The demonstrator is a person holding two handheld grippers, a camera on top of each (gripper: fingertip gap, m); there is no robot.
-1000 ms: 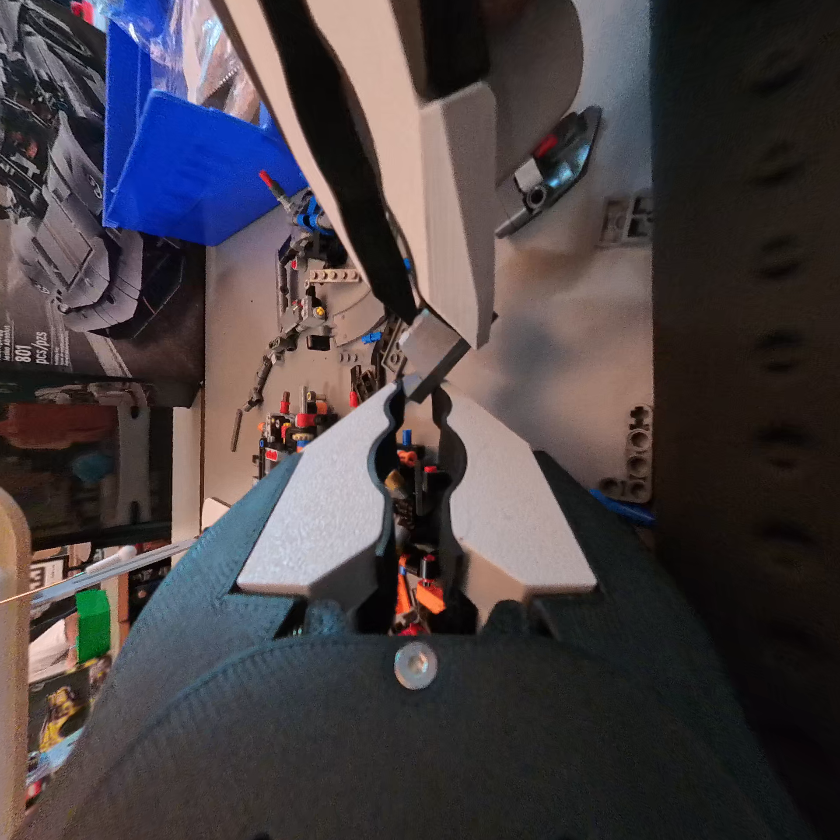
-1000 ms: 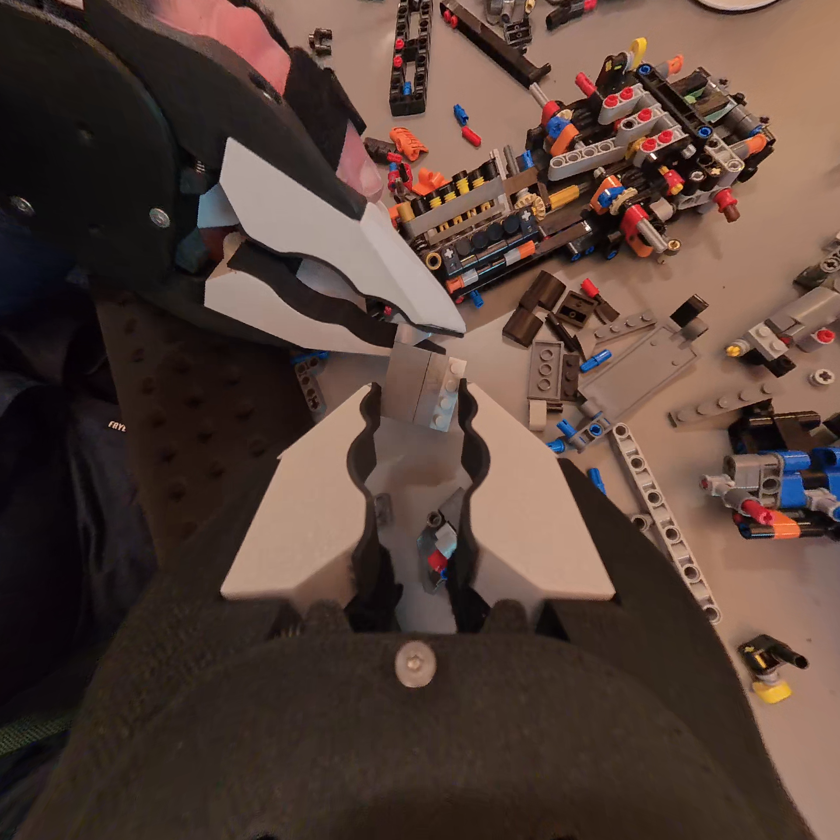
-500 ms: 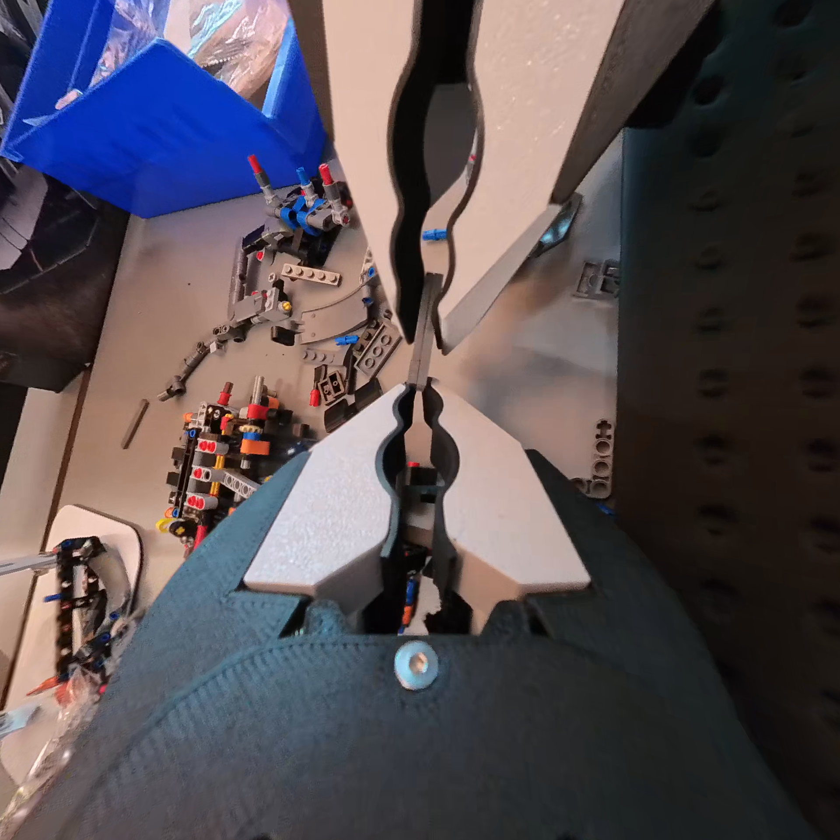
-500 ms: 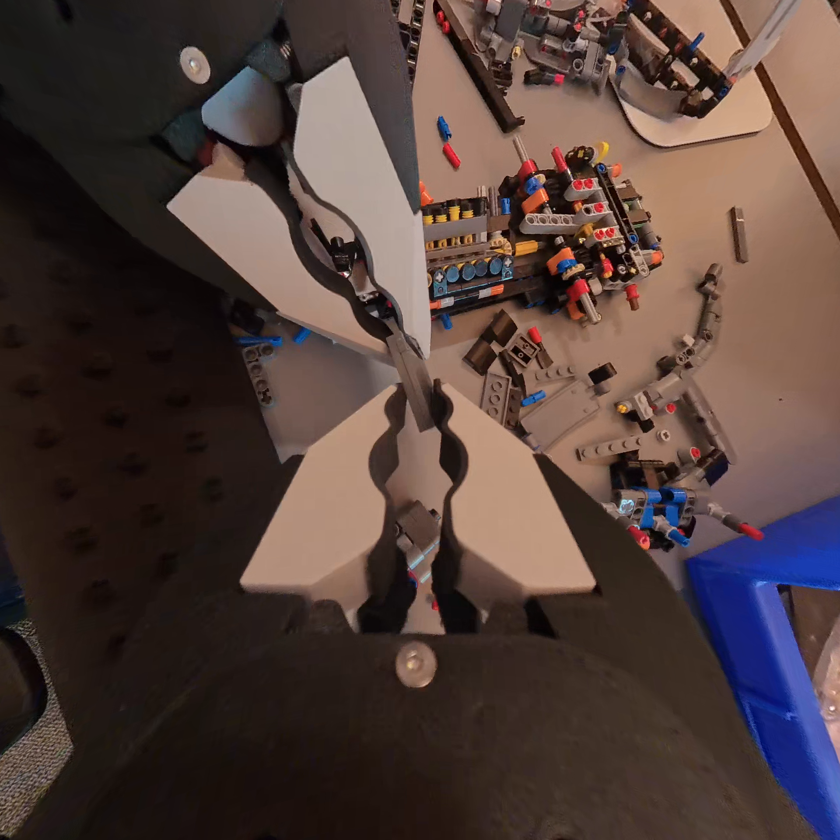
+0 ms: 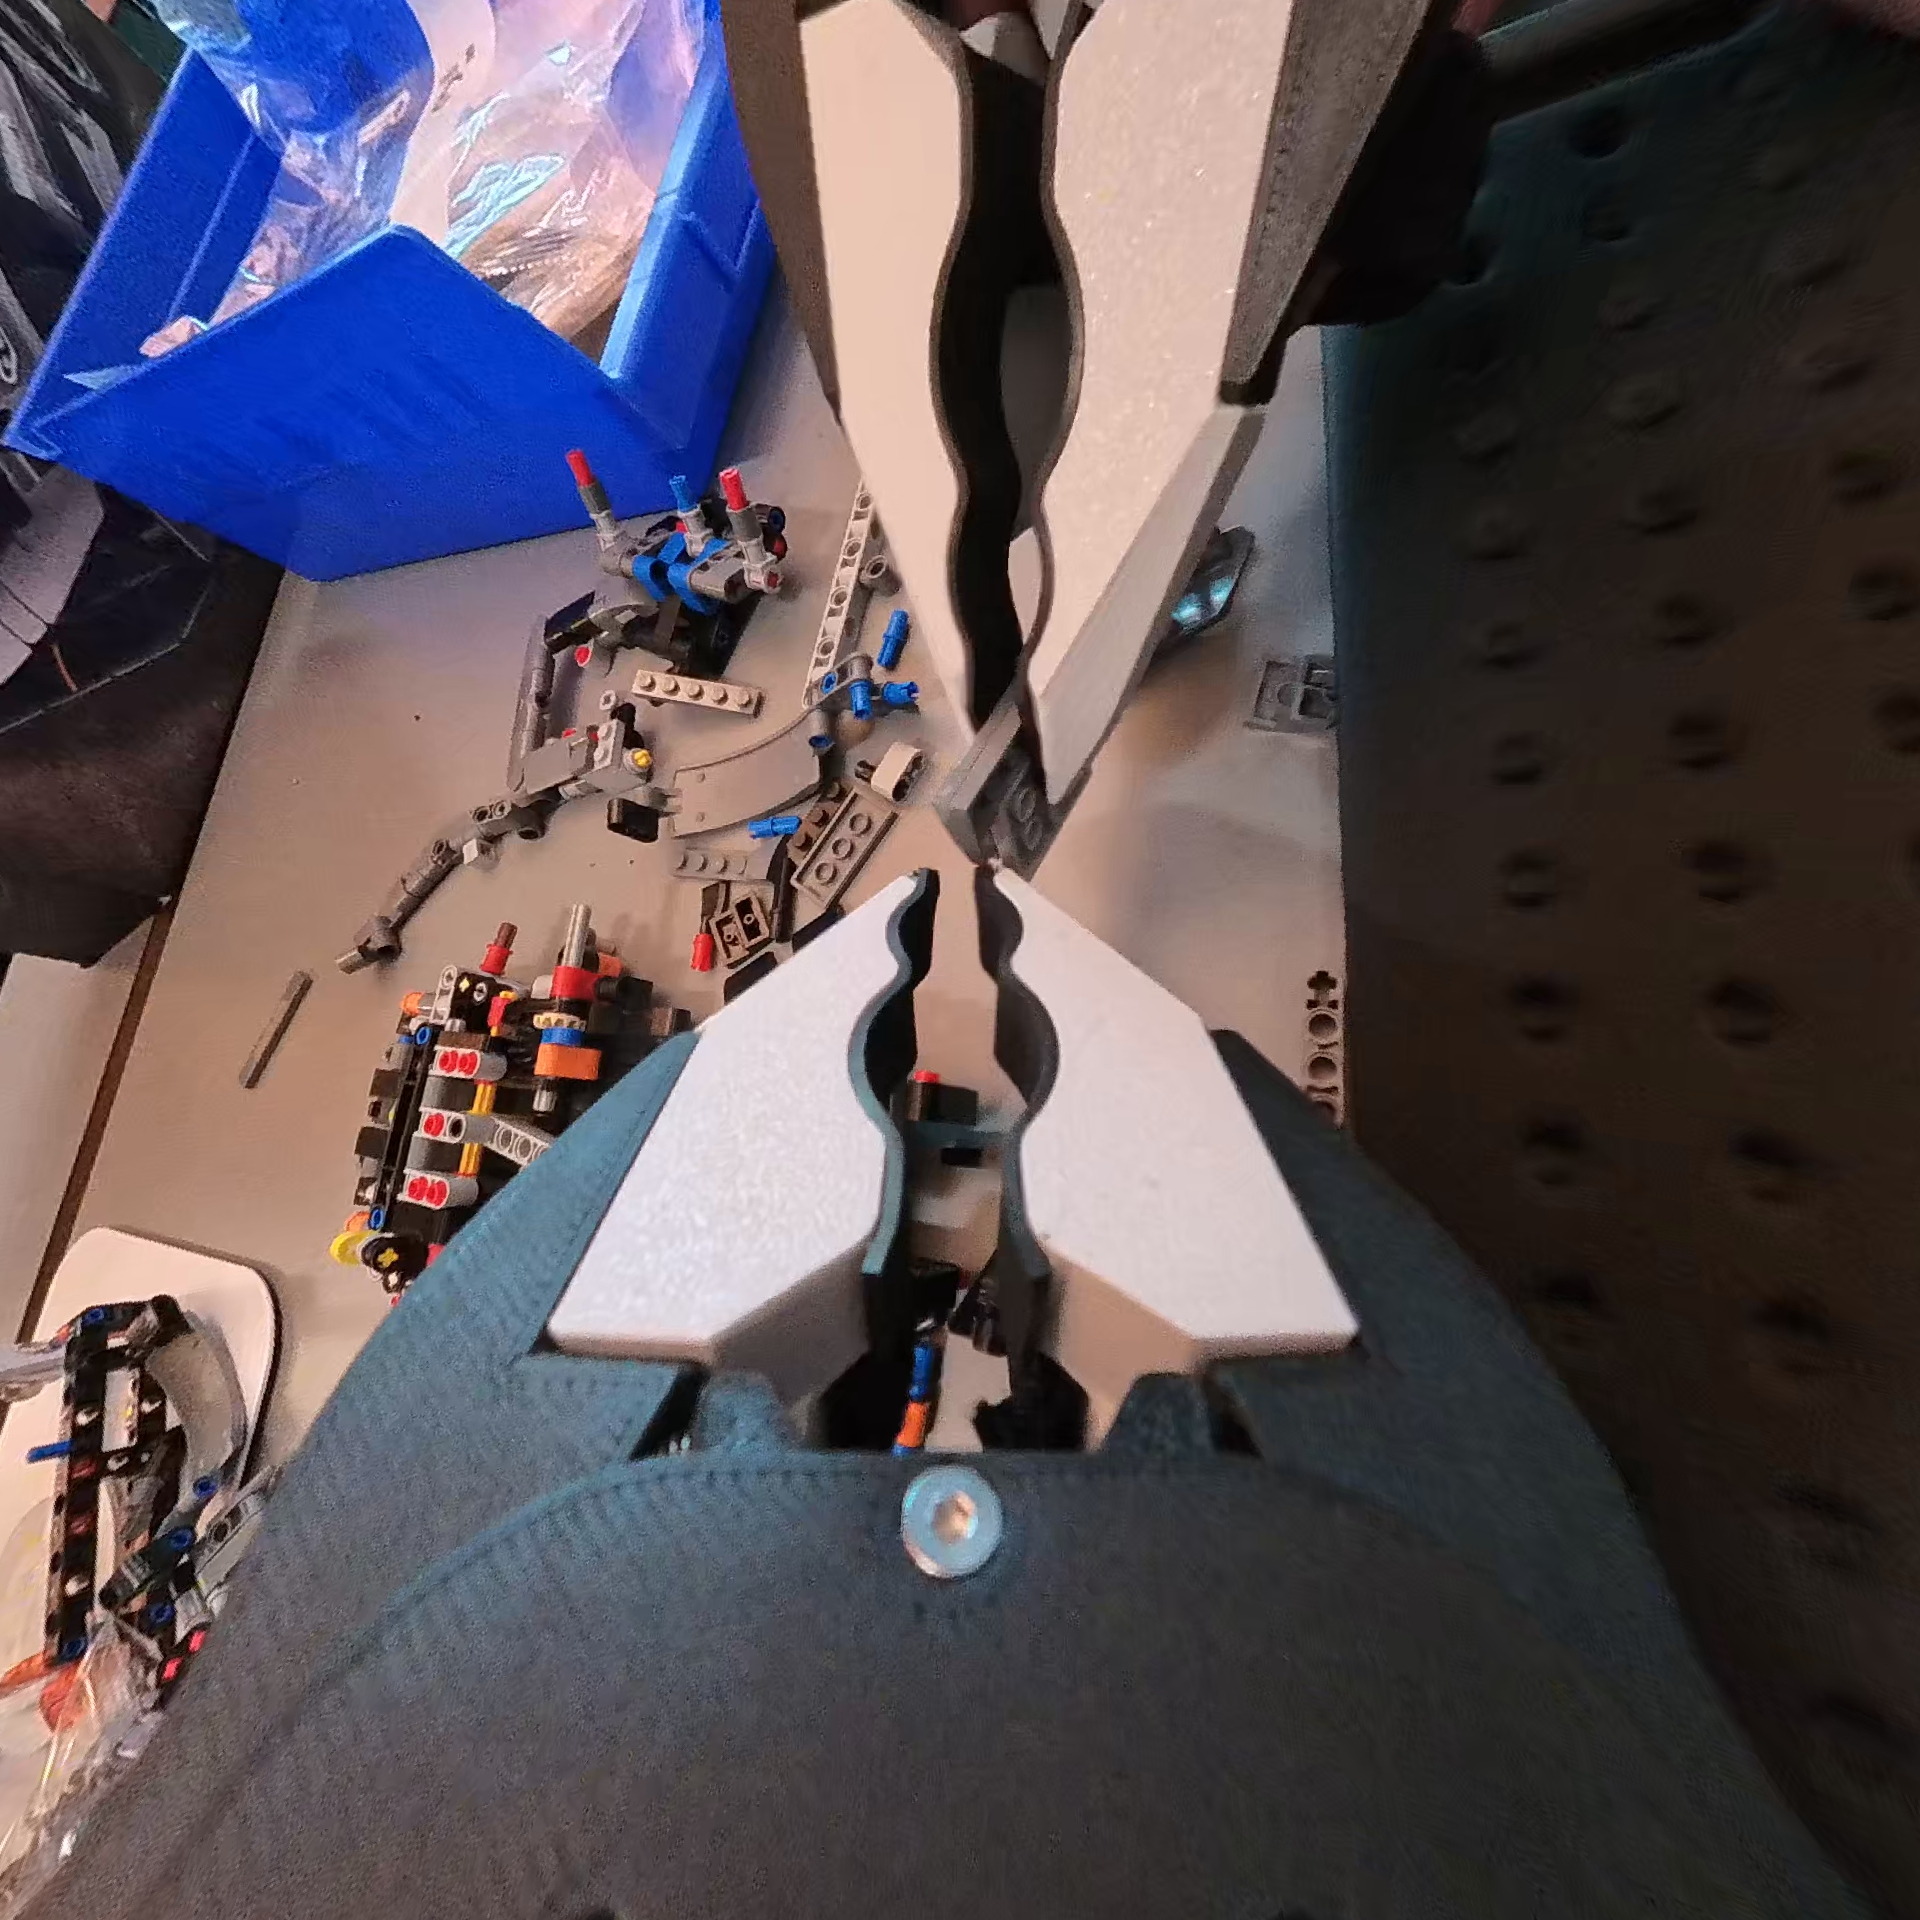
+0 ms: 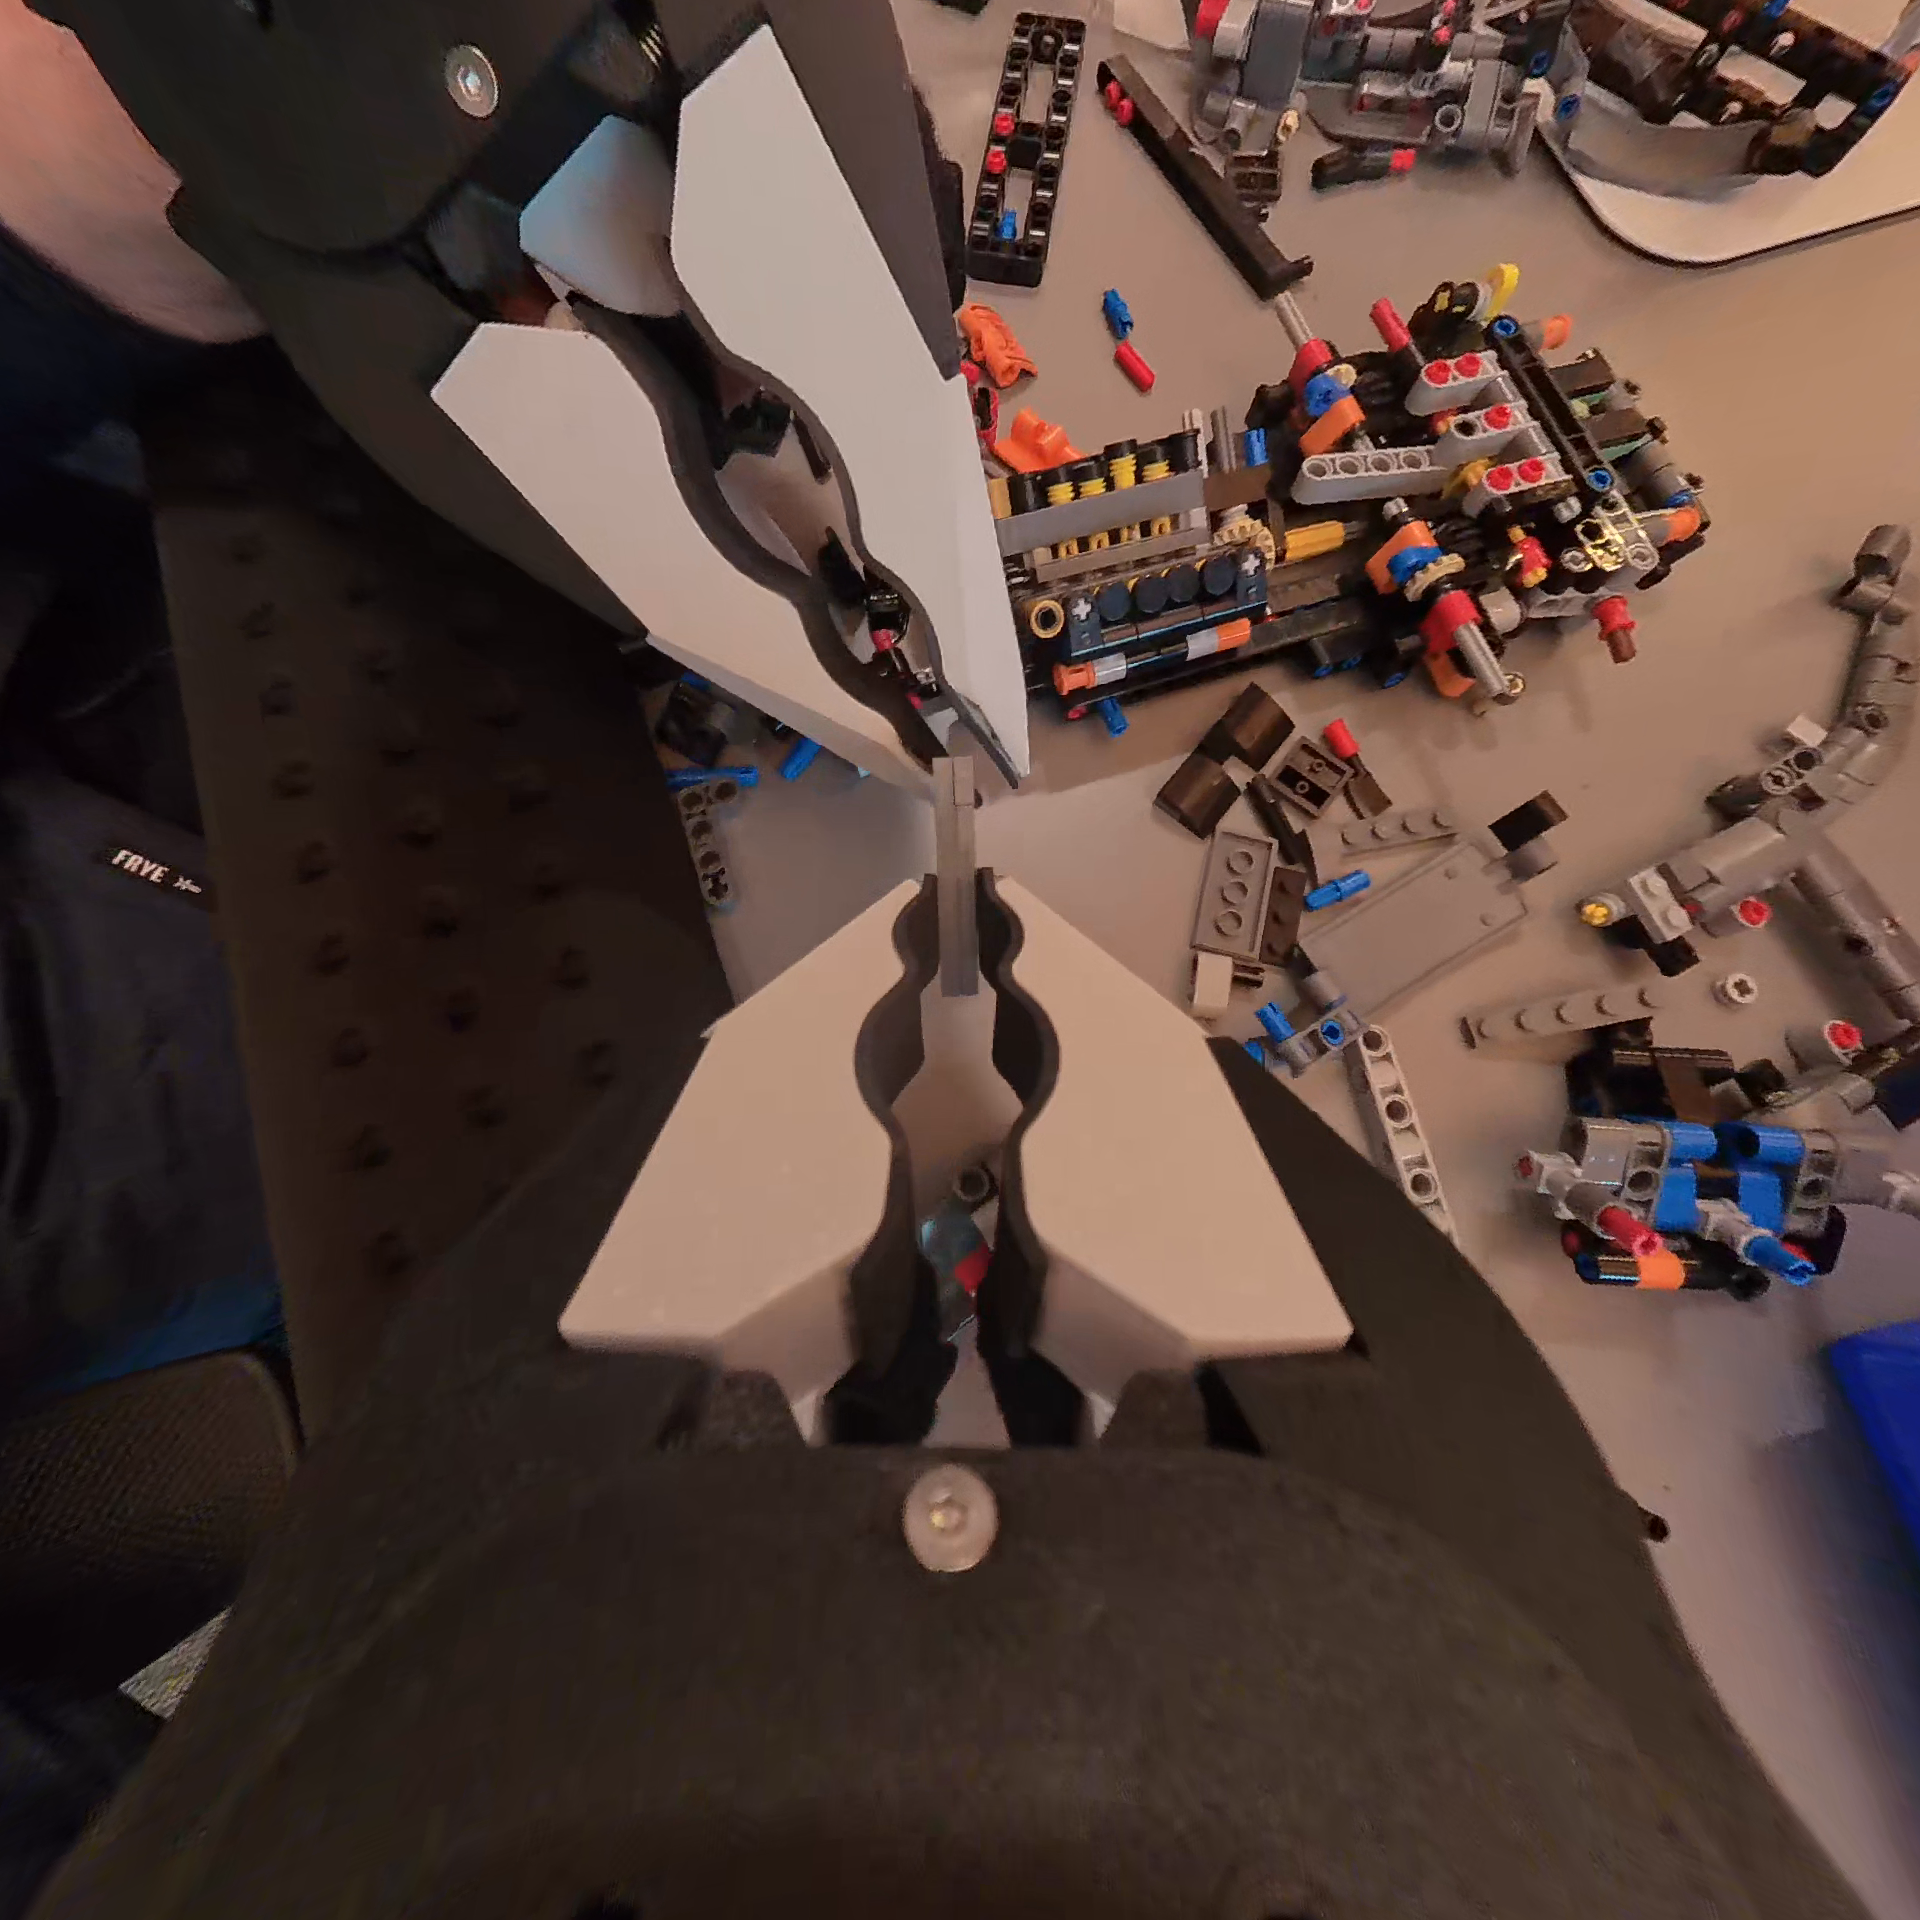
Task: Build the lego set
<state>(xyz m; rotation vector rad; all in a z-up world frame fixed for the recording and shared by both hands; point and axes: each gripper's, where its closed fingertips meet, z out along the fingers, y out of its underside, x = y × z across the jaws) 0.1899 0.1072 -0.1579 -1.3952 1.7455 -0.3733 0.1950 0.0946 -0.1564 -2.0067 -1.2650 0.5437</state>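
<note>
A small grey Lego plate (image 6: 956, 831) sits edge-on between the fingertips of my right gripper (image 6: 956, 883), which is shut on it above the table. In the left wrist view the same plate (image 5: 987, 805) hangs from the right gripper (image 5: 1003, 727) coming down from the top. My left gripper (image 5: 958, 881) faces it tip to tip. Its jaws stand a narrow gap apart with nothing between them. The plate's lower corner just touches one tip. The left gripper (image 6: 971, 753) also shows in the right wrist view, at the plate's far end.
On the grey table lie a colourful Technic chassis (image 6: 1351, 540), a blue and grey sub-assembly (image 6: 1683, 1195) and several loose grey and black plates (image 6: 1236, 894). A blue bin (image 5: 395, 384) stands at the back. A white board (image 5: 239, 1309) carries a black frame. A dark perforated surface (image 5: 1662, 935) borders the table. The tips of both grippers are at nearly the same place.
Half a second ago both grippers pinched the plate edge-on. Now the plate is out of the left jaws and stays in the right gripper. Both views have shifted a little.
</note>
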